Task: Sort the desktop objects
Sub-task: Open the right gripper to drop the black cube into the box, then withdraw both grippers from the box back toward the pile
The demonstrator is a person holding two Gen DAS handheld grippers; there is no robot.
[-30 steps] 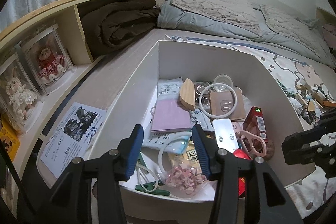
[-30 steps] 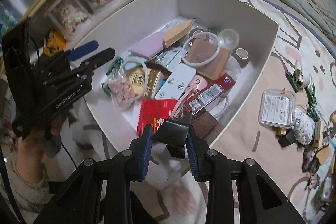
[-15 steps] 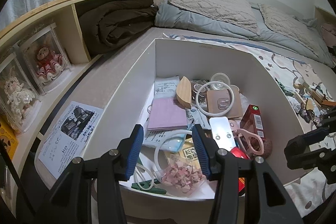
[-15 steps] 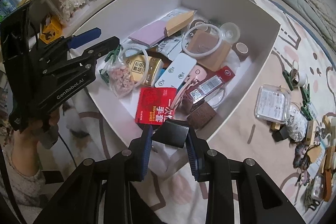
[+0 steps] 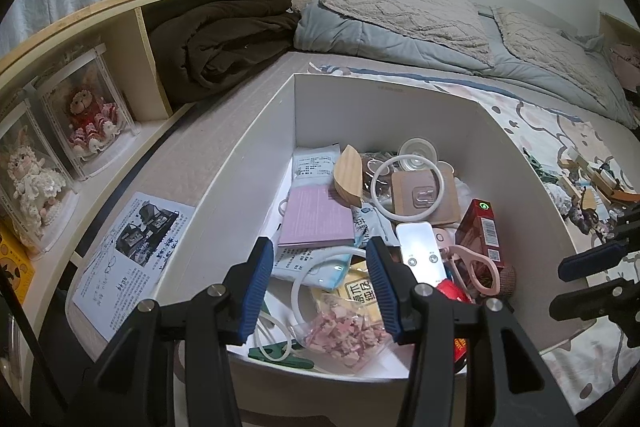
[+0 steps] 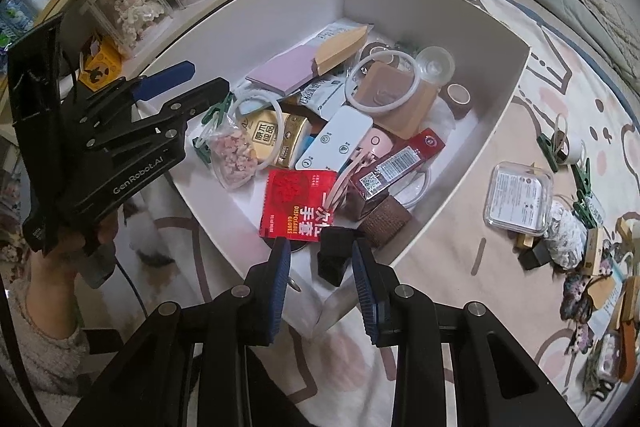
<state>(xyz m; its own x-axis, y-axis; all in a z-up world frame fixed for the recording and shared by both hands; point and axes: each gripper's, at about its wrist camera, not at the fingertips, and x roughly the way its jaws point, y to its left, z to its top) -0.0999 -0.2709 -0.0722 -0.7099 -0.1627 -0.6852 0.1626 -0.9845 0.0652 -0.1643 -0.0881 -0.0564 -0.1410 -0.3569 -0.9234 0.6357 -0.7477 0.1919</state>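
Note:
A white box (image 5: 240,163) on the bed holds a pink notebook (image 5: 316,215), a wooden piece (image 5: 348,171), a white ring (image 5: 408,187), a white remote (image 5: 420,247), pink scissors (image 5: 476,267), a bag of pink bits (image 5: 344,331) and a red glove packet (image 6: 298,203). My right gripper (image 6: 322,247) hangs over the box's near corner, shut on a small black block (image 6: 336,255) that sits tilted between its pads. My left gripper (image 5: 320,255) hovers open over the box's near-left rim, with nothing between its fingers. Each gripper shows in the other's view: left gripper (image 6: 208,77), right gripper (image 5: 558,287).
Right of the box, the patterned cover carries a clear plastic case (image 6: 518,199), green clips (image 6: 584,187) and several small items. A shelf with doll cases (image 5: 88,119) and a printed sheet (image 5: 132,255) lie left. A brown blanket (image 5: 224,39) and grey bedding (image 5: 440,23) lie behind.
The black block between the right pads looks turned and narrower than before. Both grippers keep their place and their openings.

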